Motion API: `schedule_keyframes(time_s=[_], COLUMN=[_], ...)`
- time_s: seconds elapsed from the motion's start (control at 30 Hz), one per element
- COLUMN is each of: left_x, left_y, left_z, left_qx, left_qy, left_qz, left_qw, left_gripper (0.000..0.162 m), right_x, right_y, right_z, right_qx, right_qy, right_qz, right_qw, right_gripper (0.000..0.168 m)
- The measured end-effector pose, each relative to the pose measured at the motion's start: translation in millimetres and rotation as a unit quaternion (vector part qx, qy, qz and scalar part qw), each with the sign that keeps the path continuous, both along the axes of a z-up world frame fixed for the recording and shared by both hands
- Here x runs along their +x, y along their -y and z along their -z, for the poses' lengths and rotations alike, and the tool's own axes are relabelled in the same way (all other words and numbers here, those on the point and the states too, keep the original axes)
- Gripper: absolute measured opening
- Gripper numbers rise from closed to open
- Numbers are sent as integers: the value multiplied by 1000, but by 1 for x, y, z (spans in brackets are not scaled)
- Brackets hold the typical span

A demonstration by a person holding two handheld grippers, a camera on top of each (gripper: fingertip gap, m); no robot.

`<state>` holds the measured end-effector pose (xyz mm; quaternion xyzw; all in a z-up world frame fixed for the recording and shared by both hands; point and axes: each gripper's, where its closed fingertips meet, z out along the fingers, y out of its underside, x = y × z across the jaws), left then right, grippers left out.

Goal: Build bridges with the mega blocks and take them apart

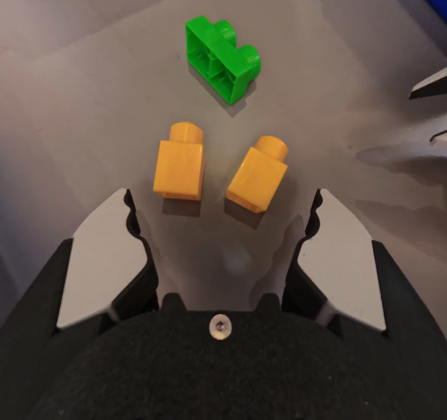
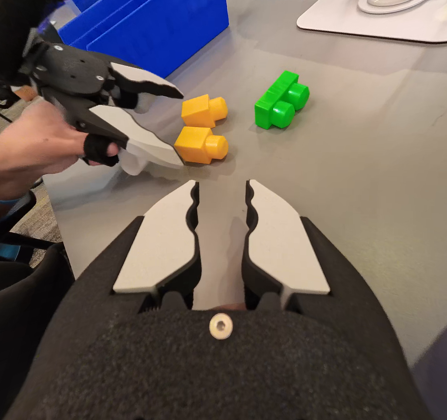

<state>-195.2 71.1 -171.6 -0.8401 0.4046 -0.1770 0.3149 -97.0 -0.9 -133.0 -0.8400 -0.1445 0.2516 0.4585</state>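
Note:
Two orange single-stud blocks lie on their sides, side by side on the grey table. A green two-stud block lies on its side just beyond them, hollow underside facing my left gripper. My left gripper is wide open and empty, its fingertips just short of the orange blocks. In the right wrist view the orange blocks, the green block and the left gripper all show. My right gripper is partly open and empty, nearer than the blocks.
A blue bin stands behind the blocks. A white flat stand sits at the far right. A hand holds the left gripper at the table's left edge. The right gripper's fingertips show at the left wrist view's right edge. The green two-stud block lies around 10 cm away from my left fingertips.

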Motion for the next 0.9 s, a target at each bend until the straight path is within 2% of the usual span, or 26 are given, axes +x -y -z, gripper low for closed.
schedule_keyframes(time_s=[0.2,0.33,0.4,0.57,0.9], left_x=[8,10,11,14,11], left_y=[-9,-10,-9,-7,-12], left_z=[15,19,21,23,21], left_qx=[-22,-44,-51,-54,-64], left_qy=[-31,-41,-49,-70,-92], left_qz=[22,36,46,64,82], left_qw=[999,998,996,994,990], left_gripper=[130,115,114,112,94], right_x=[2,3,4,7,8], right_y=[0,-1,-1,-2,-2], right_z=[1,3,2,2,3], right_qx=[-6,-9,-9,-10,-12], right_qy=[-10,-14,-16,-19,-22], right_qz=[1,1,2,4,5], right_qw=[1000,1000,1000,1000,1000], right_gripper=[36,36,36,36,36])
